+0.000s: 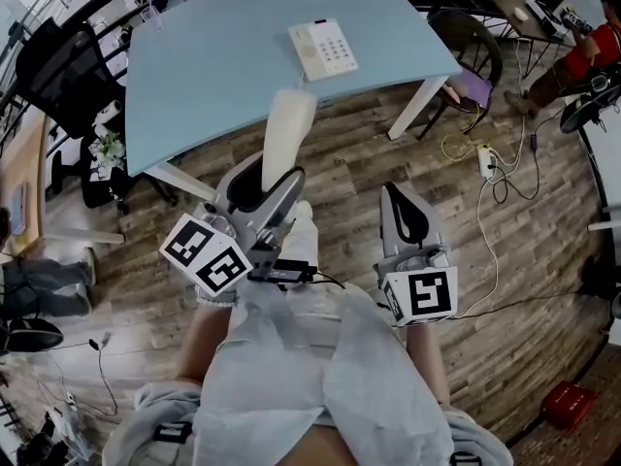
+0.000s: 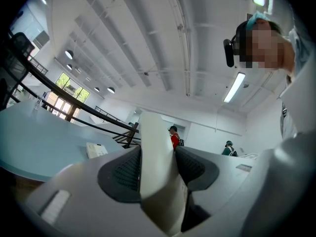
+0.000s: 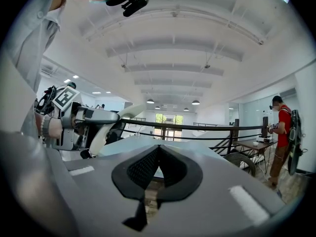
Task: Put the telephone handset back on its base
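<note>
My left gripper point(image 1: 275, 184) clamped on handset point(image 1: 289, 122), lower end between jaws. Handset long axis points to 12 o'clock, tip over table point(image 1: 204, 85) edge. Base point(image 1: 323, 49) on table, at 1 o'clock from tip, well apart. My right gripper point(image 1: 403, 202): jaws together, nothing between. I judge left nearer to base.

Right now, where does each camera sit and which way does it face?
Head view: on the person's head, looking steeply down at the table, base, left gripper, right gripper, arms and torso.
Left gripper view: on the left gripper, tilted up toward the ceiling; jaws shut on the handset; the person's head shows.
Right gripper view: on the right gripper, facing the table; jaws shut, empty; sleeve at left.
Shared: the handset appears in all three.
</note>
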`<state>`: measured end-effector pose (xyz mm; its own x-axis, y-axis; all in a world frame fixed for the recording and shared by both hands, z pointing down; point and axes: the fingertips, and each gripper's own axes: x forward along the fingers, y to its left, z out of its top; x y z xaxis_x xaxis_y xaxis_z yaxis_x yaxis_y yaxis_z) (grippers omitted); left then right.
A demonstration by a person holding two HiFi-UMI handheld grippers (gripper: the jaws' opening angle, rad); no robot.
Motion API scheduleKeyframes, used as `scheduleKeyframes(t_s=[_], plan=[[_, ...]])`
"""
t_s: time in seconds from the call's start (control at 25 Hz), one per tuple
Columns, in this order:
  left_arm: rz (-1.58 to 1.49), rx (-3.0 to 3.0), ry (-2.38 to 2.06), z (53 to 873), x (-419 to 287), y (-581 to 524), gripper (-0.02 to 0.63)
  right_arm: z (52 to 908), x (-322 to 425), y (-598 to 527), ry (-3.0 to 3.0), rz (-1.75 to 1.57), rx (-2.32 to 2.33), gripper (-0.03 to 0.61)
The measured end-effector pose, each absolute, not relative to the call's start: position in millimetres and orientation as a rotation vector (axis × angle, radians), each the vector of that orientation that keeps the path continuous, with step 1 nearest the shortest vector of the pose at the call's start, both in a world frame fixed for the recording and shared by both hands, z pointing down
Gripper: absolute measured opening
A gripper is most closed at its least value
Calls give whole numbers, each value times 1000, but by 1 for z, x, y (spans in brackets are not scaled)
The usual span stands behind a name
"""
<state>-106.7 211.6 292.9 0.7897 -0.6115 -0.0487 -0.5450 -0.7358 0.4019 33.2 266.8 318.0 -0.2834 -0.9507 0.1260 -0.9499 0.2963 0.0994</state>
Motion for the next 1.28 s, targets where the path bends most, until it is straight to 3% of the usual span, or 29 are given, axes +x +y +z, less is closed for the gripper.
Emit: scheduleKeyframes(t_s=[1.28], plan=[[-269,2583,-794,289,-71,-29,216,308,65,27,-2334,5,1795,3]])
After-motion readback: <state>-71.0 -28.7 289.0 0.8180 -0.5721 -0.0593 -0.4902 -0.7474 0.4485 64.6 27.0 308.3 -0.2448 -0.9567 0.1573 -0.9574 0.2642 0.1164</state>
